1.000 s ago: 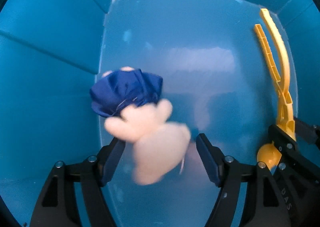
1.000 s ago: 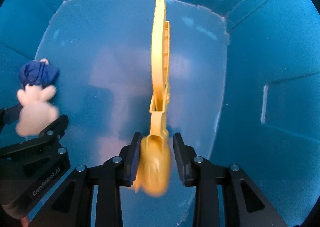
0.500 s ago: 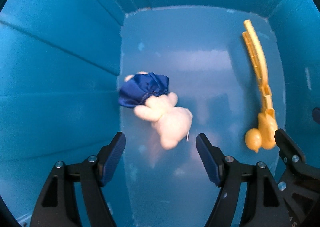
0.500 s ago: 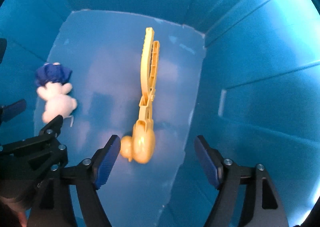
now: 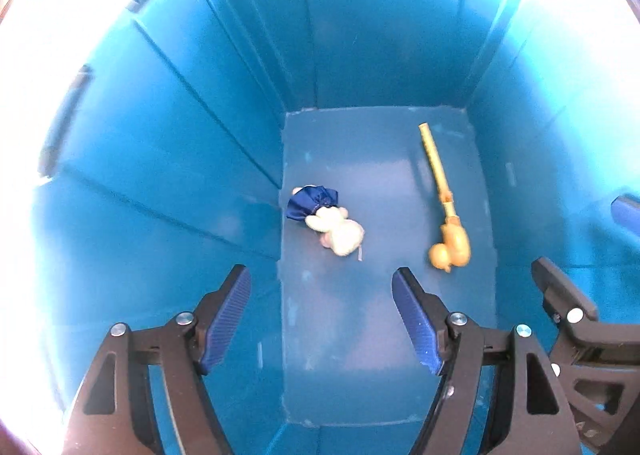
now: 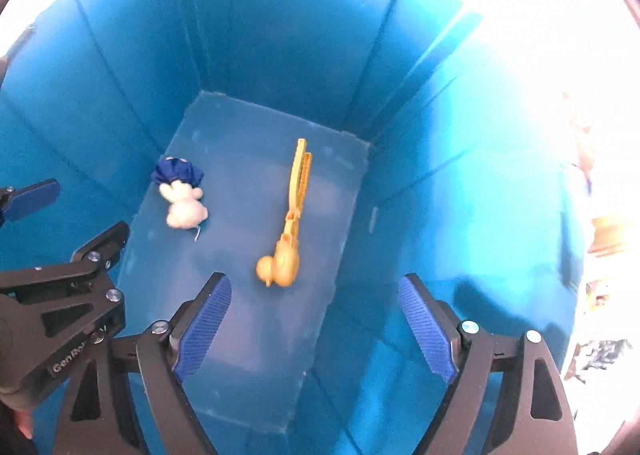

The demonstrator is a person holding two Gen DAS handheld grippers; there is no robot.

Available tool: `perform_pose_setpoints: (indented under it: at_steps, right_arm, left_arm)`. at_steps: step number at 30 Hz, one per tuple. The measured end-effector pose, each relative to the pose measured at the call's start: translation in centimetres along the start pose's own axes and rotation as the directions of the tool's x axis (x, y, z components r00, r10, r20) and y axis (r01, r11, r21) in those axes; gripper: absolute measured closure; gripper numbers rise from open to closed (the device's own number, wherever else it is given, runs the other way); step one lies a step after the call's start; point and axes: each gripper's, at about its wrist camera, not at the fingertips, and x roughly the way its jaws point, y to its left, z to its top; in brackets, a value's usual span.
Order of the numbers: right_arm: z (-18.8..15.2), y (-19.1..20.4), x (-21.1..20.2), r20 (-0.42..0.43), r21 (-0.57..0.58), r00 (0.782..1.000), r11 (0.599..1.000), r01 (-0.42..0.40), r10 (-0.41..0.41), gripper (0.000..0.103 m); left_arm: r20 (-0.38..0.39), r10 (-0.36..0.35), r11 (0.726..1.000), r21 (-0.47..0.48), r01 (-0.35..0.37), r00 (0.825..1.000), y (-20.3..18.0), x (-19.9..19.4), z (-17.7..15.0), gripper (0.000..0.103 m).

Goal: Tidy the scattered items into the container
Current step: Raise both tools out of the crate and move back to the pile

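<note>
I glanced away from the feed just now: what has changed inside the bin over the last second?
The right gripper let go of the yellow duck tongs, its jaws opening with nothing between them. The left gripper dropped the plush toy. Both grippers pulled up and back from the blue bin. Both items now rest apart on its floor.

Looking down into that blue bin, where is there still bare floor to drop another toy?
Bare floor lies between the plush toy and the yellow duck tongs, along the bin's far wall, and widest at the near end below both toys. It is tightest at the left wall, where the plush lies close.
</note>
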Motion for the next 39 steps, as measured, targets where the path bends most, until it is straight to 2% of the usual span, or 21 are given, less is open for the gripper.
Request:
perform_pose_setpoints:
  at_steps: [4,8,15,19,24,27,29,35,39]
  right_arm:
    - [-2.0,-1.2,-4.0,0.046,0.034,0.999,0.999,-0.010,0.008,0.016]
    - [-4.2,-2.0,-7.2,0.109,0.037,0.994,0.999,-0.020,0.016,0.015]
    - [-8.4,-2.6,-10.5,0.176,-0.021,0.983,0.998,-0.051,0.054,0.014]
    - [-11.3,-2.8,-12.1,0.210,-0.070,0.973,0.994,-0.084,0.097,0.010]
    - [-14.7,-3.1,-13.7,0.269,-0.124,0.952,0.985,-0.118,0.148,0.005]
    - [-16.8,-3.3,-14.7,0.308,-0.149,0.936,0.981,-0.127,0.168,0.001]
    - [-18.0,-3.3,-15.2,0.325,-0.158,0.926,0.977,-0.147,0.191,0.001]
    - [-21.4,-4.1,-16.6,0.390,-0.134,0.889,0.969,-0.206,0.242,0.000]
    - [-23.6,-4.4,-17.0,0.432,-0.100,0.868,0.970,-0.223,0.245,0.000]
  left_arm:
    - [0.034,-0.037,0.999,-0.012,0.037,0.999,-0.1,-3.9,-1.4,0.031]
    - [0.102,-0.013,1.000,0.013,0.012,0.995,-0.5,-6.9,-3.3,0.030]
    - [0.135,-0.004,0.998,-0.064,0.013,0.991,-0.9,-9.7,-7.8,0.030]
    - [0.177,0.041,0.995,-0.099,-0.024,0.983,-2.5,-11.6,-10.9,0.030]
    - [0.276,0.092,0.988,-0.143,-0.054,0.957,-4.9,-14.9,-15.3,0.030]
    - [0.330,0.097,0.986,-0.161,-0.045,0.939,-5.9,-16.9,-17.8,0.030]
    - [0.356,0.094,0.985,-0.167,-0.036,0.930,-6.4,-17.9,-19.4,0.022]
    - [0.447,0.123,0.982,-0.186,-0.042,0.886,-6.8,-20.1,-23.1,0.021]
    - [0.489,0.090,0.985,-0.174,-0.004,0.868,-6.1,-20.5,-24.8,0.021]
